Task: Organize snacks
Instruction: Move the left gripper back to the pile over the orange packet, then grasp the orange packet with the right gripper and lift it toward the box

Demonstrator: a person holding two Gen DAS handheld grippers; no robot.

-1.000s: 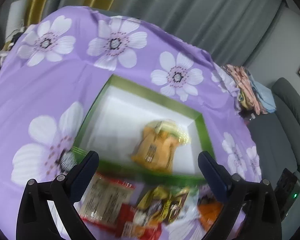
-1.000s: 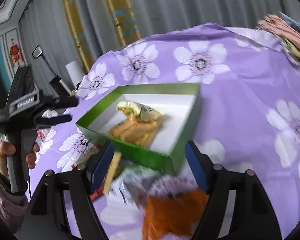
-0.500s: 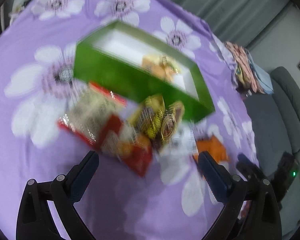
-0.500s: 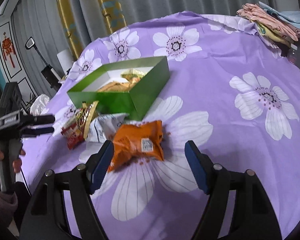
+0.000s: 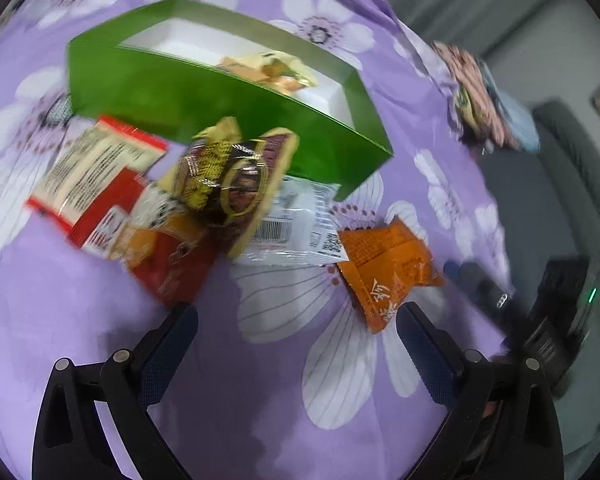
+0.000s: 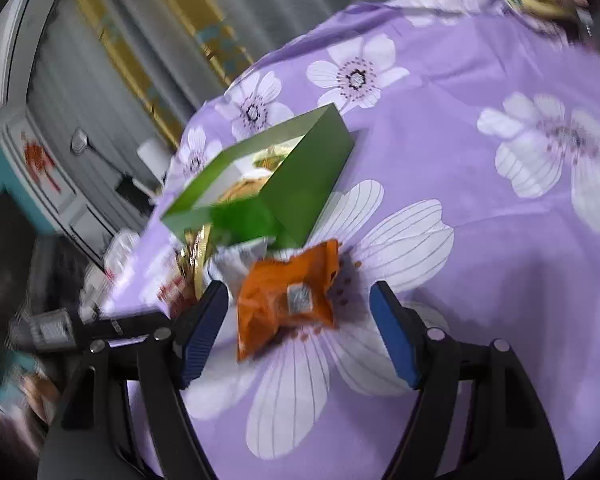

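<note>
A green box (image 5: 204, 96) with a white inside holds a couple of yellow-orange snack packs (image 5: 268, 70); it also shows in the right wrist view (image 6: 300, 184). In front of it lie loose snacks: a red-and-white pack (image 5: 96, 172), a brown-gold pack (image 5: 236, 184), a white pack (image 5: 296, 224) and an orange pack (image 5: 388, 264). My left gripper (image 5: 296, 340) is open and empty, above the cloth short of the pile. My right gripper (image 6: 296, 320) is open, its fingers either side of the orange pack (image 6: 288, 296), not touching it.
The table wears a purple cloth with white flowers (image 6: 500, 200). Folded clothes (image 5: 484, 96) lie at its far edge, beside a grey sofa (image 5: 572, 184). The other gripper shows at the right in the left wrist view (image 5: 488, 288) and at the left in the right wrist view (image 6: 80, 326).
Both grippers have pulled back from the box and come lower over the loose snacks. The right gripper has moved in around the orange pack. Both stay open.
</note>
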